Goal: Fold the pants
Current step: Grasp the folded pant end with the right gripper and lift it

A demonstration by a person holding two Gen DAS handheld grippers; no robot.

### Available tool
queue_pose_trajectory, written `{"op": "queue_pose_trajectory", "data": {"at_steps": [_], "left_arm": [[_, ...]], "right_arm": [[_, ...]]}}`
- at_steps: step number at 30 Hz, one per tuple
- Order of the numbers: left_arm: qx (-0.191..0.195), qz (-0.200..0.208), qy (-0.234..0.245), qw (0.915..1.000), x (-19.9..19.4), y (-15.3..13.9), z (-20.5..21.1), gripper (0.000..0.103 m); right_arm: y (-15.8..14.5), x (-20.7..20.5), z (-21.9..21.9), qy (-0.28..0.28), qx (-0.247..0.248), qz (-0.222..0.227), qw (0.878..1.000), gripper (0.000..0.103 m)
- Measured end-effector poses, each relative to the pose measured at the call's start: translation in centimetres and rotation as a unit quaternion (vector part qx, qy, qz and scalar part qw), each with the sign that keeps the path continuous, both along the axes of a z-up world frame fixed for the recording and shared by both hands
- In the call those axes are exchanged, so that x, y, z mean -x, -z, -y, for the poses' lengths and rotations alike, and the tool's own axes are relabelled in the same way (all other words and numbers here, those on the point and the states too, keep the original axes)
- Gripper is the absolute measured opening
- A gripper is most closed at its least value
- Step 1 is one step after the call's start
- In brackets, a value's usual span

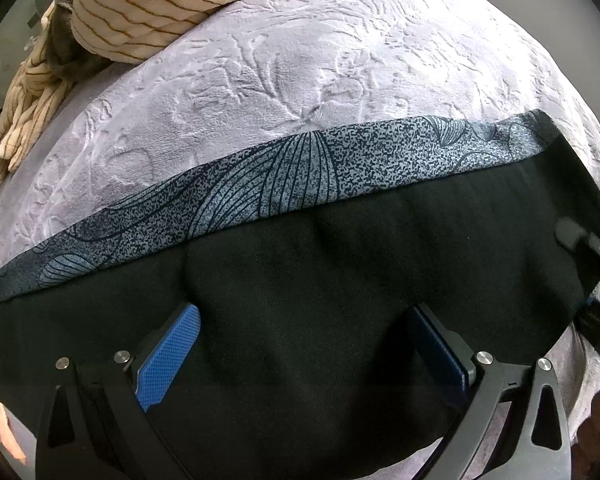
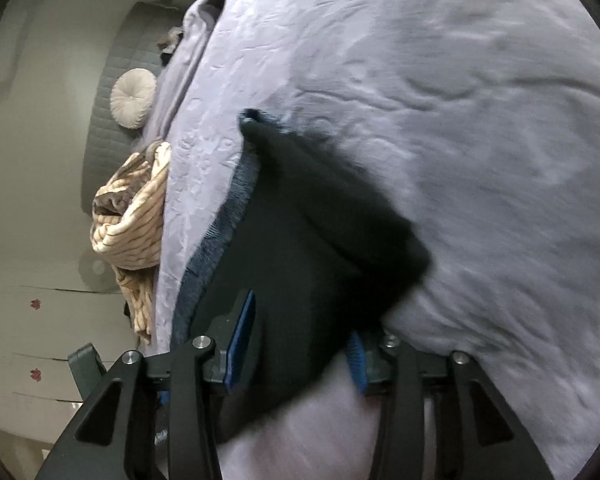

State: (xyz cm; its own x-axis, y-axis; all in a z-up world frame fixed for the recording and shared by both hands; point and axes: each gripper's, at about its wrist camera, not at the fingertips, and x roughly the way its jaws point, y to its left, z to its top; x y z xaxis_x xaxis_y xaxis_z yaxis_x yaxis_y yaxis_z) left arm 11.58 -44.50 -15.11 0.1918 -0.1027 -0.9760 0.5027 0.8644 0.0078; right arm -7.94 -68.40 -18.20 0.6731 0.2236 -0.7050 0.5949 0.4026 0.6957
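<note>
The black pants (image 1: 340,264) lie folded lengthwise on the lavender bedspread (image 1: 300,60), with a grey-blue leaf-print layer (image 1: 260,184) showing along their far edge. My left gripper (image 1: 304,336) is open, its blue pads (image 1: 168,356) spread wide just above the black fabric. In the right wrist view the pants (image 2: 300,240) run away from me, blurred. My right gripper (image 2: 300,352) is open with the pants' near end between its blue pads (image 2: 240,340), which do not press it. The right gripper also shows at the right edge of the left wrist view (image 1: 592,256).
A cream striped garment (image 1: 140,12) is bunched at the bed's far left corner, and shows in the right wrist view (image 2: 136,224). A round pale cushion (image 2: 134,98) leans on the quilted headboard (image 2: 112,80). The bedspread spreads wide beyond the pants.
</note>
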Motion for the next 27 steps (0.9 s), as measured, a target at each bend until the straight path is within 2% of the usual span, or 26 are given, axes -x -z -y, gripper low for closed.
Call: {"op": "queue_pose_trajectory", "data": {"at_steps": [2, 3, 4, 7, 9, 11, 13, 15, 20, 24, 25, 27], "left_arm": [[0.003, -0.005, -0.007, 1.0, 0.1, -0.7, -0.4, 0.103], [0.002, 0.002, -0.017, 0.9998, -0.2, -1.2, -0.7, 0.103], [0.005, 0.023, -0.036, 0.9991, -0.6, -2.1, -1.3, 0.103], [0.025, 0.052, -0.068, 0.996, -1.8, -4.0, -2.3, 0.103], [0.019, 0.064, -0.07, 0.9953, -2.8, -3.8, -2.1, 0.103], [-0.007, 0.058, -0.067, 0.996, -3.6, -2.2, -1.7, 0.103], [-0.005, 0.011, -0.074, 0.9972, -4.1, 1.1, -1.6, 0.103], [-0.008, 0.015, -0.073, 0.9972, -4.2, 1.4, -1.5, 0.103], [-0.001, 0.003, -0.072, 0.9974, -4.7, -0.5, -2.3, 0.103], [0.012, 0.034, -0.07, 0.9969, -3.4, -3.1, -5.1, 0.103], [0.006, 0.046, -0.068, 0.9966, -2.9, -3.4, -5.9, 0.103], [-0.001, 0.04, -0.063, 0.9972, -2.6, -2.7, -6.5, 0.103]], "right_arm": [[0.1, -1.0, -0.1, 0.006, -0.004, 0.006, 1.0, 0.044], [0.0, -1.4, -0.1, 0.007, -0.009, 0.004, 1.0, 0.037], [-0.2, -1.5, -0.1, 0.009, -0.01, 0.002, 1.0, 0.015], [-1.7, -1.5, -0.1, 0.003, -0.025, 0.038, 0.999, 0.014], [-3.0, -1.5, -0.5, -0.013, -0.025, 0.066, 0.997, 0.014], [-3.9, -1.5, -0.8, -0.02, -0.029, 0.085, 0.996, 0.014], [-4.6, -1.7, -1.2, -0.026, -0.026, 0.093, 0.995, 0.014], [-4.9, -2.3, -1.9, -0.04, -0.019, 0.088, 0.995, 0.014], [-6.7, -3.4, -3.1, -0.059, 0.007, 0.092, 0.994, 0.014], [-9.2, -3.8, -4.2, -0.08, 0.035, 0.09, 0.992, 0.014], [-9.8, -4.0, -4.6, -0.085, 0.041, 0.09, 0.991, 0.014], [-10.9, -4.3, -5.9, -0.098, 0.057, 0.09, 0.989, 0.014]]}}
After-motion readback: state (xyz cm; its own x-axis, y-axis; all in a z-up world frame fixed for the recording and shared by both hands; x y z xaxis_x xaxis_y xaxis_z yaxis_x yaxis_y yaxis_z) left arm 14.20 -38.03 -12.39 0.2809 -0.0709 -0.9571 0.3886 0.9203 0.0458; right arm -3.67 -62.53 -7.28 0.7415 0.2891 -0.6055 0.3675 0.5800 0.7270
